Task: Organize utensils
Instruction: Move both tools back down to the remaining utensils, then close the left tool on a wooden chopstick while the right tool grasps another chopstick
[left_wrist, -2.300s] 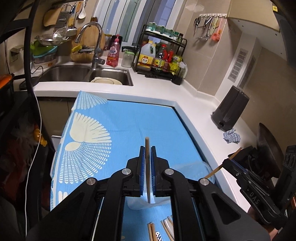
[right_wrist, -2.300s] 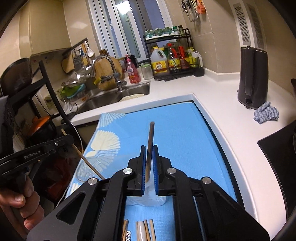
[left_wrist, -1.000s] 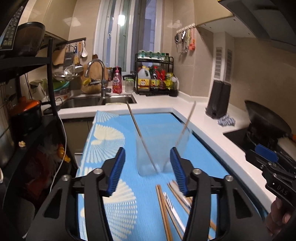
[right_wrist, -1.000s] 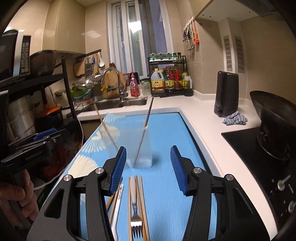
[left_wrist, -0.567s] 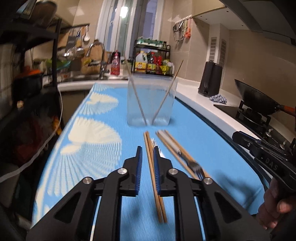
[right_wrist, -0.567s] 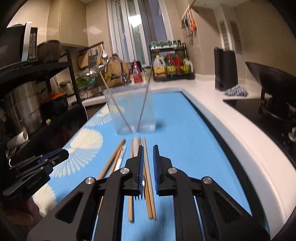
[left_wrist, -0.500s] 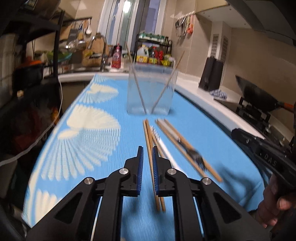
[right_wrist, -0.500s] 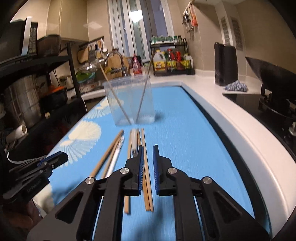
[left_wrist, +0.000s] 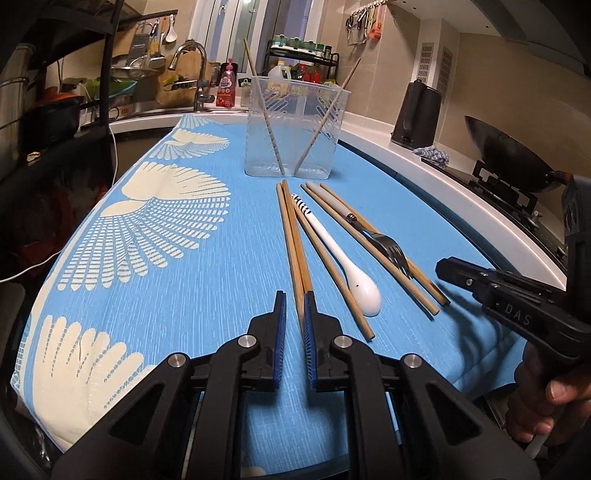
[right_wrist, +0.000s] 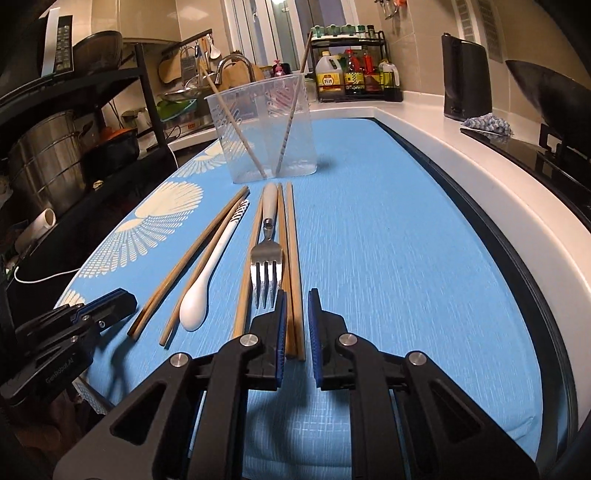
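Note:
A clear plastic cup (left_wrist: 293, 129) (right_wrist: 264, 133) stands on the blue cloth with two chopsticks leaning in it. In front of it lie several wooden chopsticks (left_wrist: 291, 240) (right_wrist: 291, 258), a white spoon (left_wrist: 347, 266) (right_wrist: 210, 273) and a metal fork (left_wrist: 384, 243) (right_wrist: 266, 266). My left gripper (left_wrist: 294, 299) is low over the near ends of the leftmost chopstick pair, jaws a narrow gap apart, gripping nothing. My right gripper (right_wrist: 295, 299) is the same over the rightmost chopstick pair, beside the fork tines. Each gripper shows in the other's view, the right one (left_wrist: 491, 291) and the left one (right_wrist: 88, 314).
A sink and tap (left_wrist: 192, 85) and a bottle rack (right_wrist: 354, 77) stand at the back. A black kettle (left_wrist: 417, 114), a rag (left_wrist: 432, 153) and a wok on the stove (left_wrist: 509, 158) are on the right. A dark shelf with pots (right_wrist: 55, 147) is on the left.
Both grippers let go of chopsticks into the cup, pulled back and down to the chopsticks lying on the cloth, and their jaws narrowed to a small gap.

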